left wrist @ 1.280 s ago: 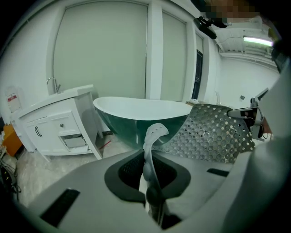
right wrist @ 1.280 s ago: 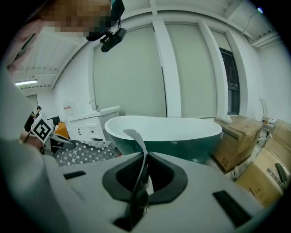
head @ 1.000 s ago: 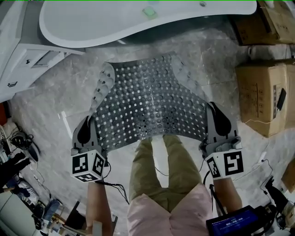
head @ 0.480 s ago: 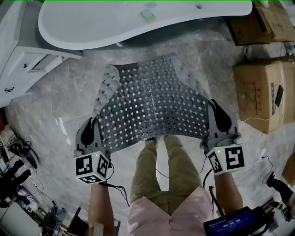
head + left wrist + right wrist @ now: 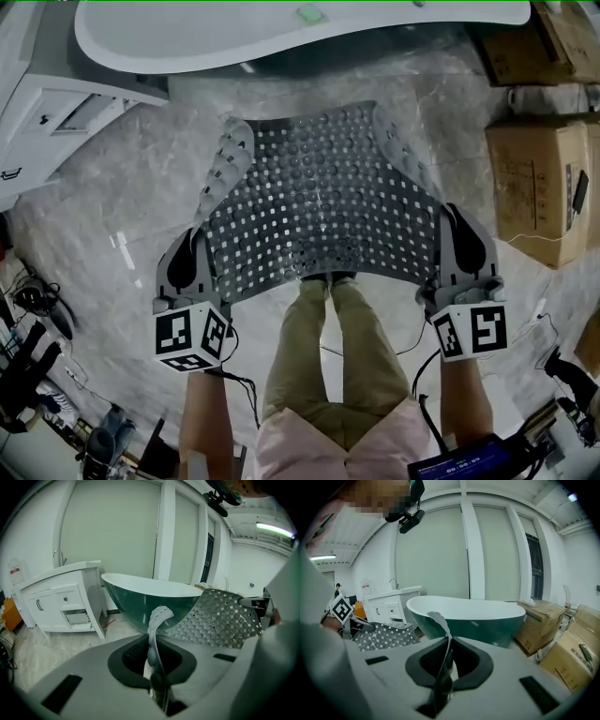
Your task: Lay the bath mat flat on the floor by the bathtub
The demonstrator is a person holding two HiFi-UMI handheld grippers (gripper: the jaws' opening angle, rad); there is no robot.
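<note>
Rubbery mat (image 5: 319,202) looks light n floppy imo, L gripper (image 5: 190,265) & R gripper (image 5: 463,249) pinched tight on its 7 & 5 o'clock corners.

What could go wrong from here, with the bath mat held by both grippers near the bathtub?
1. The left gripper and right gripper each pinch only a thin edge of the bath mat; it may slip out.
2. The mat's side edges curl, so one could fold under.
3. Its near edge hangs over the person's shoes and may land on them.
</note>
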